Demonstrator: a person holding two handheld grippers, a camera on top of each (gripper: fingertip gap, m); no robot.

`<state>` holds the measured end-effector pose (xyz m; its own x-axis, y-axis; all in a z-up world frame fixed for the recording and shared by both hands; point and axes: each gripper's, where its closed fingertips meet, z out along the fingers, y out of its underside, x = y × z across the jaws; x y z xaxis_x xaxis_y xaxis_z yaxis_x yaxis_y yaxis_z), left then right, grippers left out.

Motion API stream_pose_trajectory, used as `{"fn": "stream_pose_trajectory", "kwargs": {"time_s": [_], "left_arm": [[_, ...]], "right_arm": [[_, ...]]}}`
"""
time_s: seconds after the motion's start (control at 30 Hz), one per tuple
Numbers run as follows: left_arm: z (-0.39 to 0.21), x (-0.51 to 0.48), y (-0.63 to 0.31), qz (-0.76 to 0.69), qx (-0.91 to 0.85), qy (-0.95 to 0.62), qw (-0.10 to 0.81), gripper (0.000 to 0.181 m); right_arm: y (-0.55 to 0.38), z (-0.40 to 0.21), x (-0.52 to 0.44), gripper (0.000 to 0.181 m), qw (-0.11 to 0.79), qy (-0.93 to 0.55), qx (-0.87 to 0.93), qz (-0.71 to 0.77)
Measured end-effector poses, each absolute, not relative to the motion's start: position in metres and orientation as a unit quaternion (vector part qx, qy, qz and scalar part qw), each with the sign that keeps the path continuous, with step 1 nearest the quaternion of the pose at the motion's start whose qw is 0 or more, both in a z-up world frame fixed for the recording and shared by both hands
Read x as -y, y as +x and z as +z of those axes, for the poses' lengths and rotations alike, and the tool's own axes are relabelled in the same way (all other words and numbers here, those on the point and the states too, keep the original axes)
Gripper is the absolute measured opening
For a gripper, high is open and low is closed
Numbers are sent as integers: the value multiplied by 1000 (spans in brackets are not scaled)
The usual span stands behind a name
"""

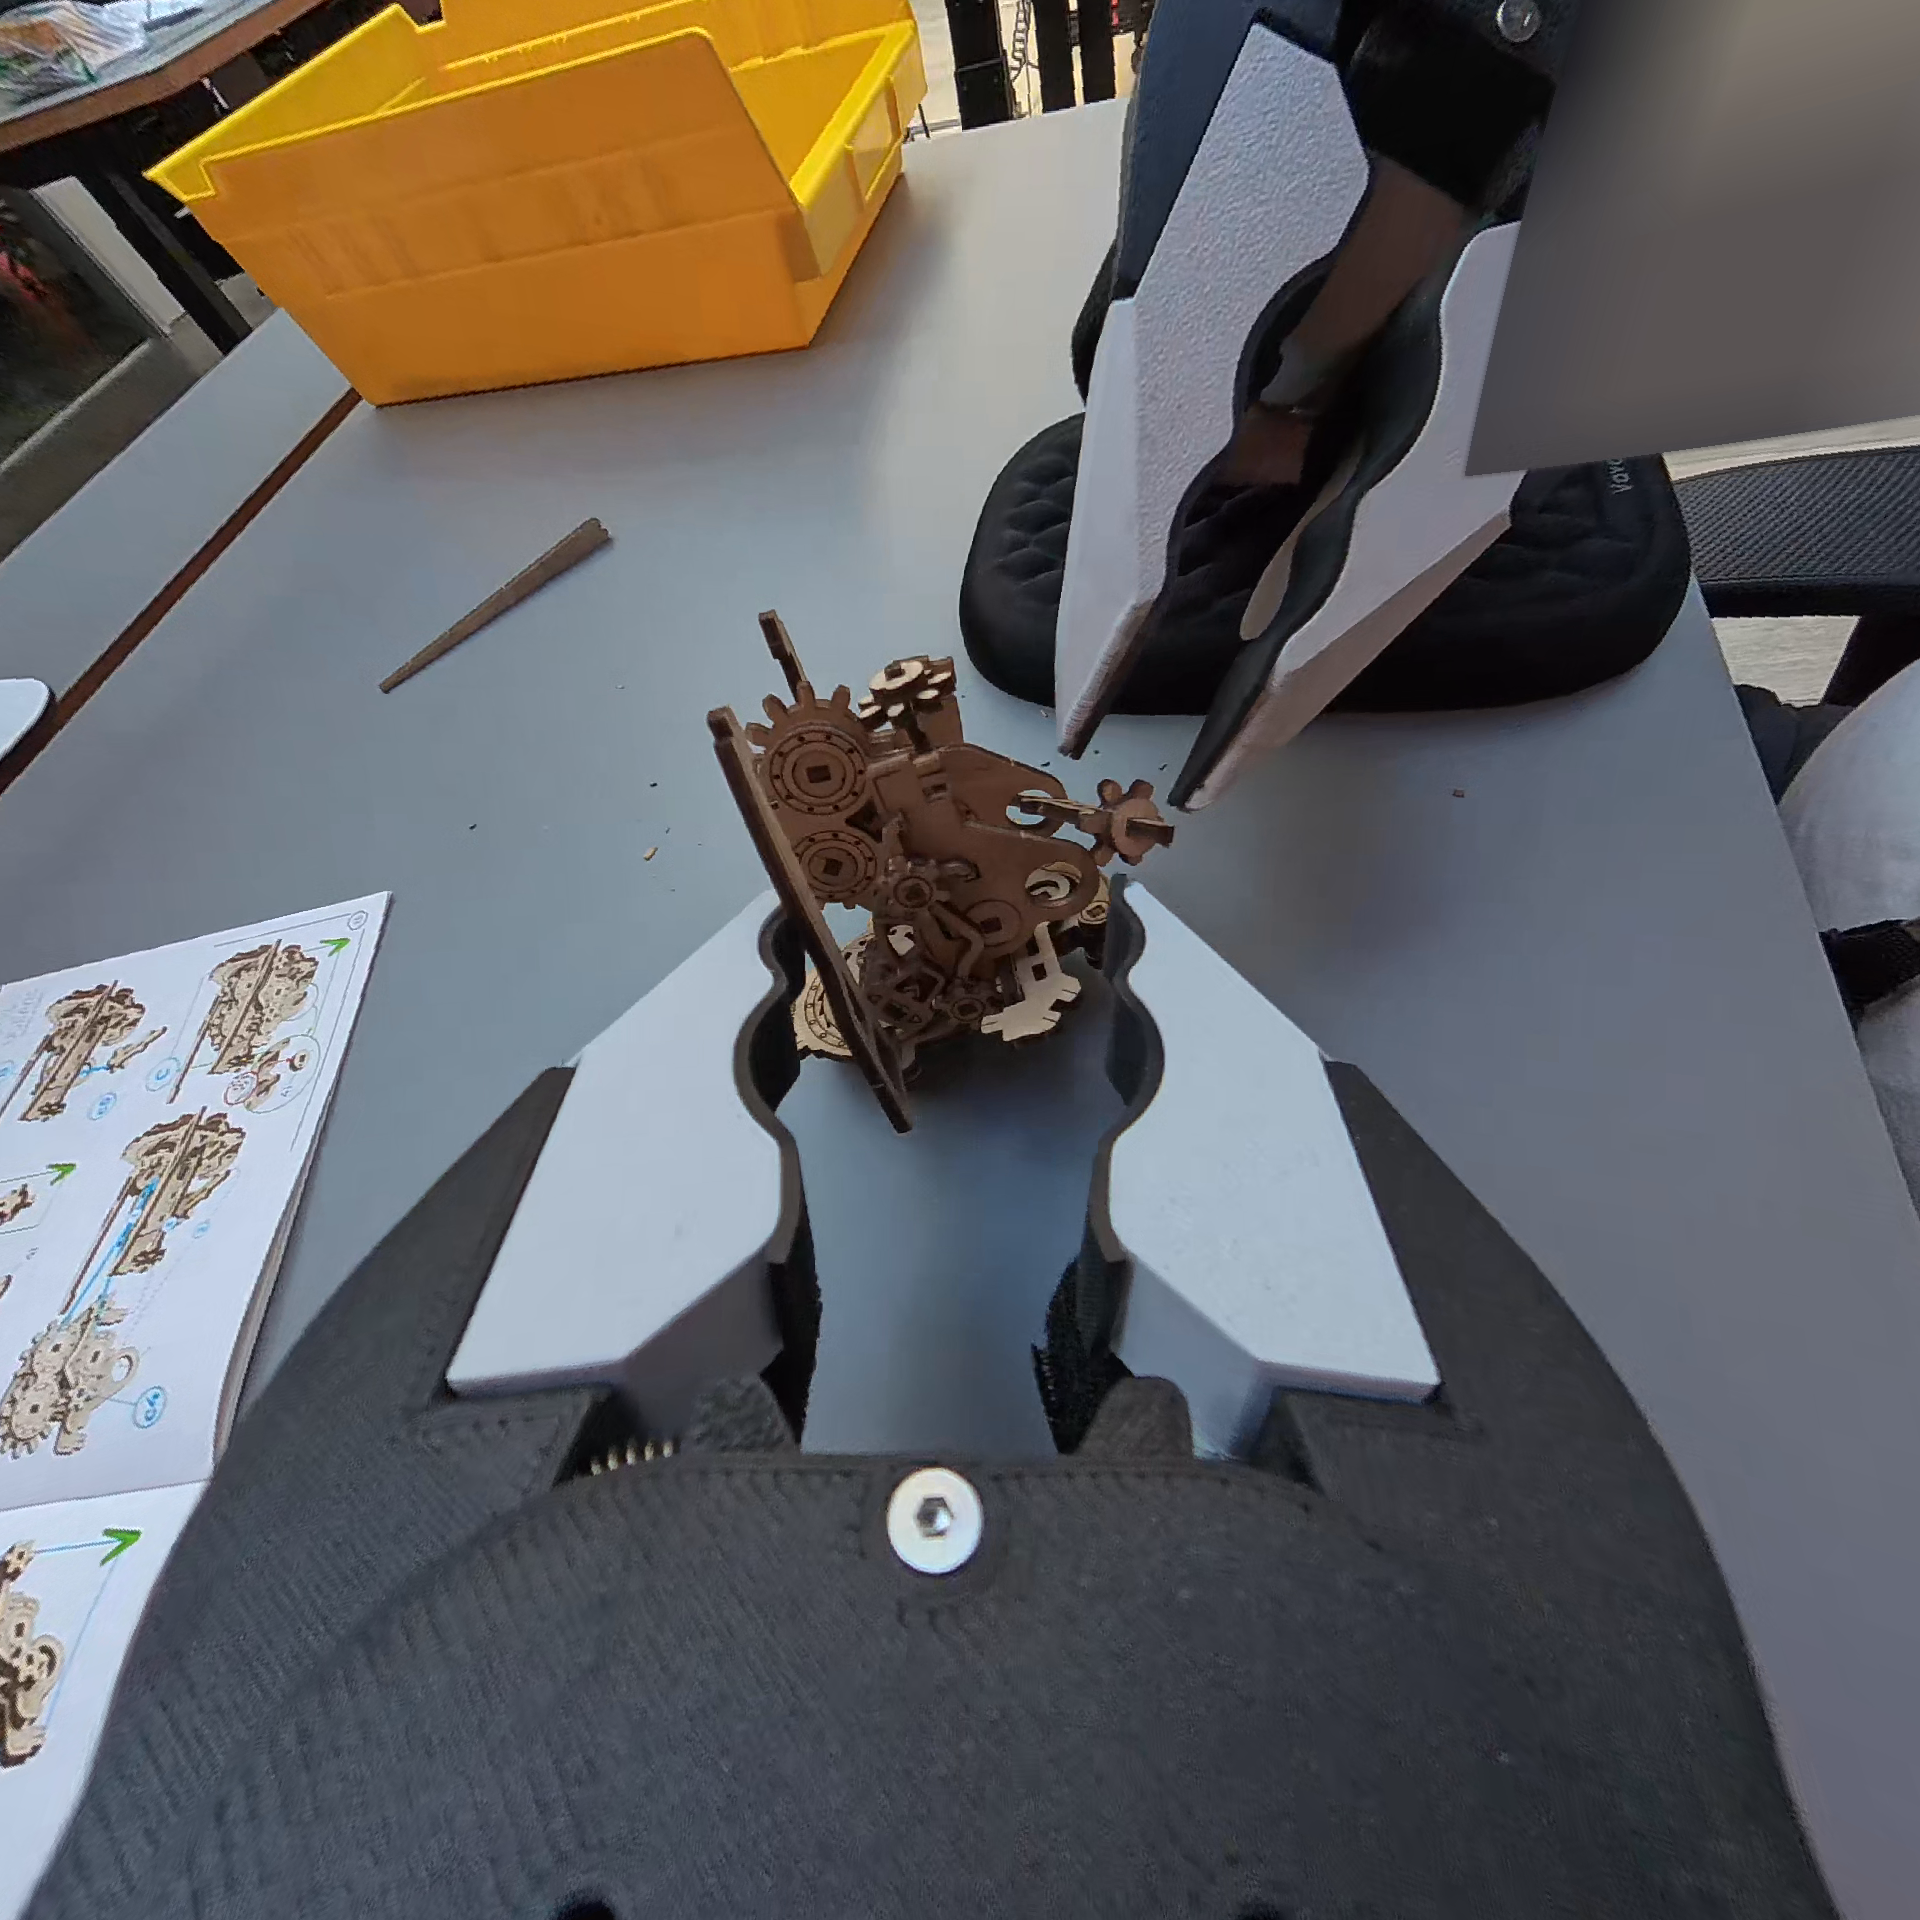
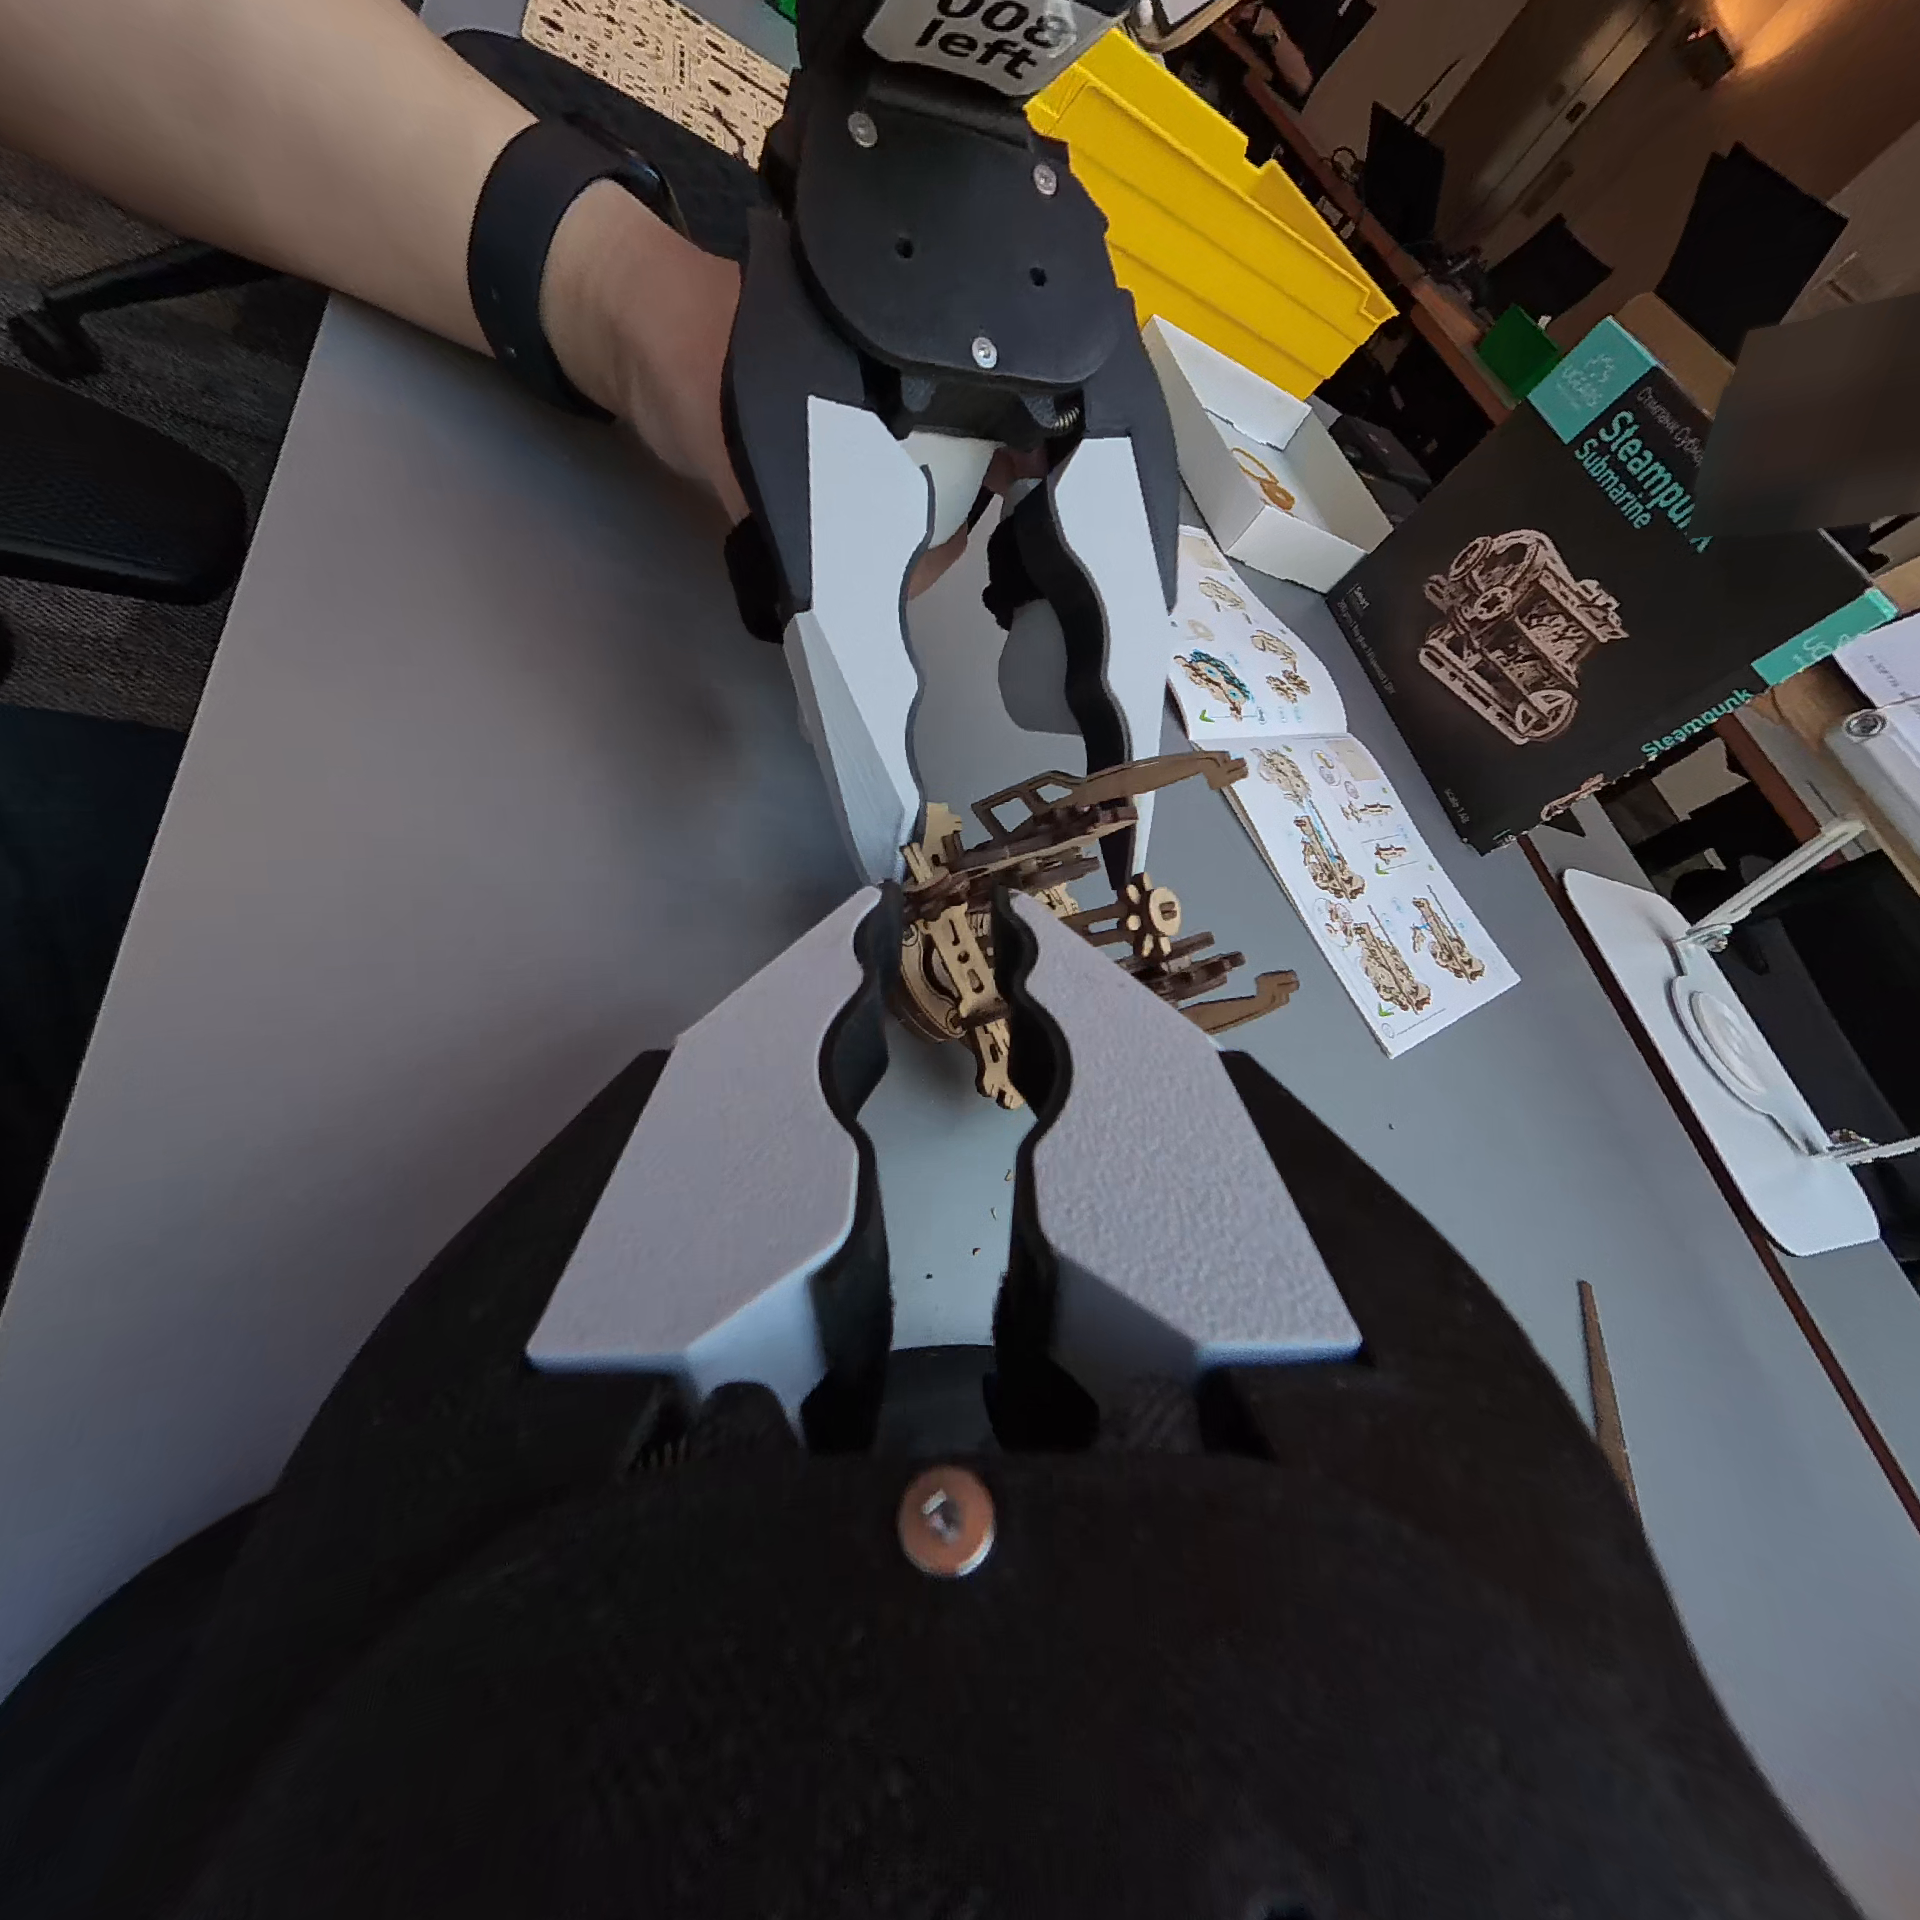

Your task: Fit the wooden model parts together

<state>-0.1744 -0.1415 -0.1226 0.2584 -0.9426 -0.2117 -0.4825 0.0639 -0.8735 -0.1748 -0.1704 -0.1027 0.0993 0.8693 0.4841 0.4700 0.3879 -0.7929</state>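
Observation:
The brown wooden gear model [image 1: 914, 862] stands tilted on the grey table [image 1: 623, 790]. My left gripper [image 1: 948, 904] is shut on its lower part, one fingertip on the flat side plate and the other by the pale gears. It also shows in the right wrist view [image 2: 1010, 847], coming in from the far side around the model [image 2: 1049, 821]. My right gripper [image 1: 1127, 774] hovers with a narrow gap and nothing between its fingers, just above a small gear on an axle [image 1: 1127, 821] that sticks out of the model. In its own view the right gripper [image 2: 940, 904] has the model just beyond its tips.
A yellow bin [image 1: 540, 208] stands at the table's far side. An open instruction booklet [image 1: 156, 1143] lies to the left and a thin wooden stick [image 1: 494, 608] beyond it. A dark kit box [image 2: 1590, 623], a white box [image 2: 1247, 457] and a white stand [image 2: 1714, 1039] sit along one edge. Less than 4 cm separates the two grippers' tips.

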Motion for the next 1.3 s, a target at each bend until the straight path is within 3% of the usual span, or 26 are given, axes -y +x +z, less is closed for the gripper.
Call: {"fn": "stream_pose_trajectory", "kwargs": {"time_s": [0.5,0.6,0.83,1.03,1.3], "left_arm": [[-121,139,-177,-246,-545,-636,488,47],[-121,139,-178,-241,-547,-635,490,46],[-121,140,-178,-237,-547,-636,491,46],[-121,140,-179,-239,-544,-638,489,46],[-122,140,-179,-239,-545,-639,488,45]], "right_arm": [[-173,-104,171,12,519,-527,643,198],[-160,-96,151,12,524,-586,580,213],[-152,-105,133,12,413,-725,418,359],[-160,-124,142,13,359,-756,429,339],[-163,-126,140,12,353,-763,427,334]]}}
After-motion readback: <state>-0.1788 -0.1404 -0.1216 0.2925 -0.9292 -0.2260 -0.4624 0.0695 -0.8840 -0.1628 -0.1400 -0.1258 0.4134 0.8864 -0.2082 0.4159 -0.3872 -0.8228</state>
